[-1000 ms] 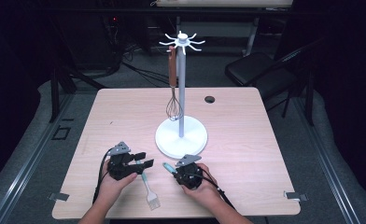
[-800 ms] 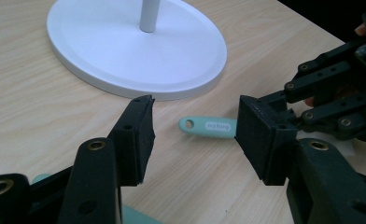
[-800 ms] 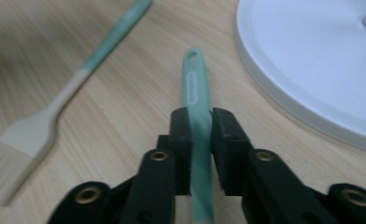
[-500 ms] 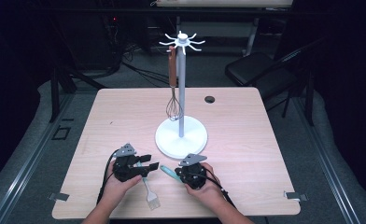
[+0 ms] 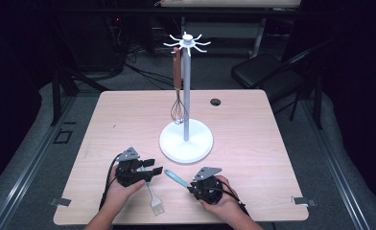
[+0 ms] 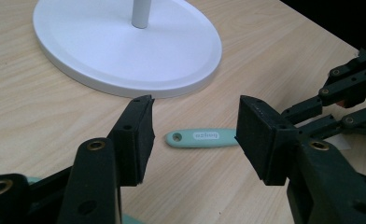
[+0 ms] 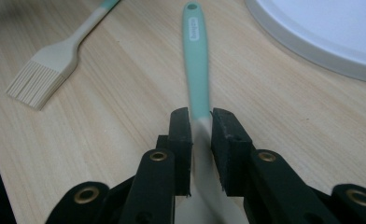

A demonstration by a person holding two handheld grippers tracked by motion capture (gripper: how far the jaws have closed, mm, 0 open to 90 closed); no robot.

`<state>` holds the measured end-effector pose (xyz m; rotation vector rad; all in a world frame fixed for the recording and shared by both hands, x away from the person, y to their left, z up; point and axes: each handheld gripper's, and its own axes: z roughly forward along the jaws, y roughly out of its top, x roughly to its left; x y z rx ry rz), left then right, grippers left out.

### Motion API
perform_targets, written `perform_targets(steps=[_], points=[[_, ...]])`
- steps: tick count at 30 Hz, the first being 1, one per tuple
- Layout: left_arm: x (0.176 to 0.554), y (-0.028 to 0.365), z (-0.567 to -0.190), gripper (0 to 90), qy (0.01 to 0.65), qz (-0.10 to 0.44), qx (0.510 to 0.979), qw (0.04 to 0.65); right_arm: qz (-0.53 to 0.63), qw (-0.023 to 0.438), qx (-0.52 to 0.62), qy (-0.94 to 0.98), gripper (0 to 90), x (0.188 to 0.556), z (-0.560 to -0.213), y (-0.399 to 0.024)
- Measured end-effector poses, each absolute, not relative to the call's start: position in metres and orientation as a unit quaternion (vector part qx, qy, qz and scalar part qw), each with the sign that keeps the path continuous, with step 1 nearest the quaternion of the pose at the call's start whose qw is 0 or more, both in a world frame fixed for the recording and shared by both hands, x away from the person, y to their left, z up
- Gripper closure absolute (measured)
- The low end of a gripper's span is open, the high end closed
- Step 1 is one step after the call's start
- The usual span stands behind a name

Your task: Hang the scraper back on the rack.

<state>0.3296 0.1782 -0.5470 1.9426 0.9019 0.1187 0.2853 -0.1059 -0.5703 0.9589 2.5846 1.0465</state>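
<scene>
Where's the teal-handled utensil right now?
High view: the teal-handled utensil lies low on the table, between the right gripper's jaws, right of the pastry brush, just below the white stand base.

Left gripper (image 5: 153, 170): jaws wide apart, level. Right gripper (image 5: 192, 186): jaws narrow, apparently clamping, just reopened slightly.

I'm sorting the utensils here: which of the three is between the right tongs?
The mint-handled utensil, whose handle runs between the right tongs. The cream pastry brush lies loose on the table by the left tongs; the whisk hangs on the white stand.
</scene>
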Motion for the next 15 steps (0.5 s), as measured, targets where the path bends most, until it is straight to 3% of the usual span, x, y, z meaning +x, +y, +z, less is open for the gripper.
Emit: perform_targets(steps=[15], points=[[0.3293,0.1756,-0.5492,45.4,0.366,0.034,0.796,0.480,0.367,0.124,0.319,0.865,81.2,0.2872,-0.5806,-0.0970]])
